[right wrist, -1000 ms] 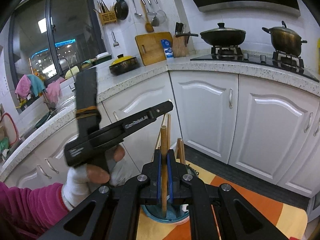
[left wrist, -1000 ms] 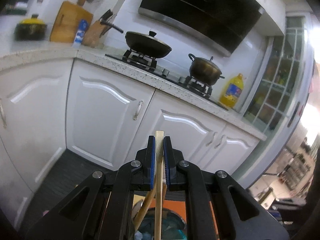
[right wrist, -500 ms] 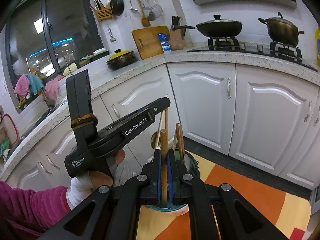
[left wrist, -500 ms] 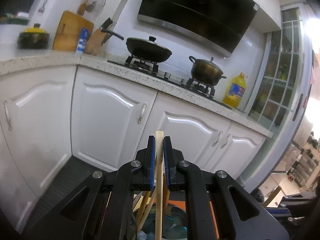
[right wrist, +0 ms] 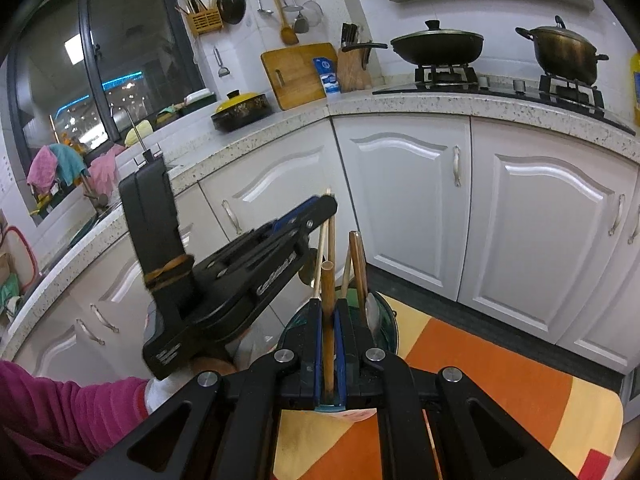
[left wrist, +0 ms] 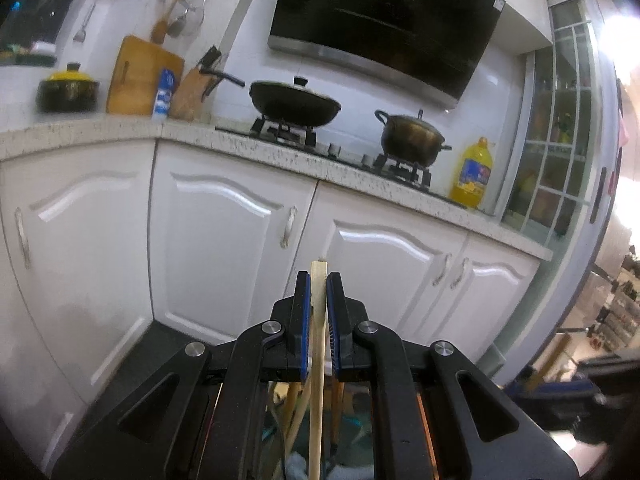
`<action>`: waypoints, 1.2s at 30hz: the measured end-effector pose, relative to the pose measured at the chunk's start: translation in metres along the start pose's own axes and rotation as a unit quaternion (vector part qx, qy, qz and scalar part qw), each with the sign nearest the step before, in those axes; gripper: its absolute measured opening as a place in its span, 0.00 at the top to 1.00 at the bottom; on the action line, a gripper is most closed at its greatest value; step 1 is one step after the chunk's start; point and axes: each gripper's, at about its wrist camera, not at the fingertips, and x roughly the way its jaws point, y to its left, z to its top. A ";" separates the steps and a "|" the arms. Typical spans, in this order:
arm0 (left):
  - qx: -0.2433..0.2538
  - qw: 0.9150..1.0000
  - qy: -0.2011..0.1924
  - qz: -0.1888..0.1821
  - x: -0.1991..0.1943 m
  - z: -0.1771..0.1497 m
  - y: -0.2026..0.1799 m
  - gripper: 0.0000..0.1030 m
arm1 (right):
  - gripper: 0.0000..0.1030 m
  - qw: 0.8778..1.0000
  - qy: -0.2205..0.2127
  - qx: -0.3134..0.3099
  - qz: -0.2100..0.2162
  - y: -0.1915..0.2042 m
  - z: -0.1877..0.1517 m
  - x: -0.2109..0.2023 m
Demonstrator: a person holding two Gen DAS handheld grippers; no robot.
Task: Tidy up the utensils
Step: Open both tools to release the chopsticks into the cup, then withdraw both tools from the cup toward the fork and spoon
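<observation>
Chopstick, pale flat wood (left wrist: 318,360), sits pinched btwn the left gripper (left wrist: 318,312) fingers, long axis upright and running straight along the gap; its square top pokes just above the fingertips, the rest drops below them toward the holder. Right gripper (right wrist: 328,320) fingers are likewise pressed onto a darker round stick (right wrist: 328,320), also upright, top end well above the tips, lower end going down behind the finger bases into the green-rimmed utensil holder (right wrist: 386,320) just beyond.

Seen from the right wrist cam, the left gripper (right wrist: 320,206) reaches in from the left w/ its tips over the holder, clamped high on a pale stick. Other wooden handles and what looks like a spoon (right wrist: 372,314) stand in the holder right next to the held stick, a bit to the right of the fingers. Holder rests on an orange/yellow mat (right wrist: 480,380) on the surface; base mostly hidden by the gripper body.

Key relation, my read: both sticks hang vertical directly over or inside the holder mouth, so the next move looks like straight down along the stick axis, then let go. Can't tell if either stick's lower end touches the bottom. Both grippers sit about equally close to the holder, almost crowding each other. Risk: knocking the neighbouring handles when the fingers spread.
</observation>
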 end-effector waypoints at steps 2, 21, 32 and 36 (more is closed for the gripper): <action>-0.003 1.000 0.008 -0.001 -0.004 -0.002 0.002 0.94 | 0.95 1.000 -0.001 0.002 0.002 -0.002 0.000 0.000; 0.001 0.996 0.084 0.021 -0.038 -0.014 0.007 0.54 | 0.77 0.998 0.016 0.055 -0.016 -0.025 -0.010 0.007; 0.016 0.995 0.091 0.050 -0.067 -0.014 0.001 0.50 | 0.69 0.996 -0.007 0.086 -0.028 -0.037 -0.025 -0.029; 0.031 0.993 0.090 0.063 -0.073 -0.014 -0.005 0.50 | 0.68 0.994 -0.012 0.101 -0.039 -0.044 -0.033 -0.042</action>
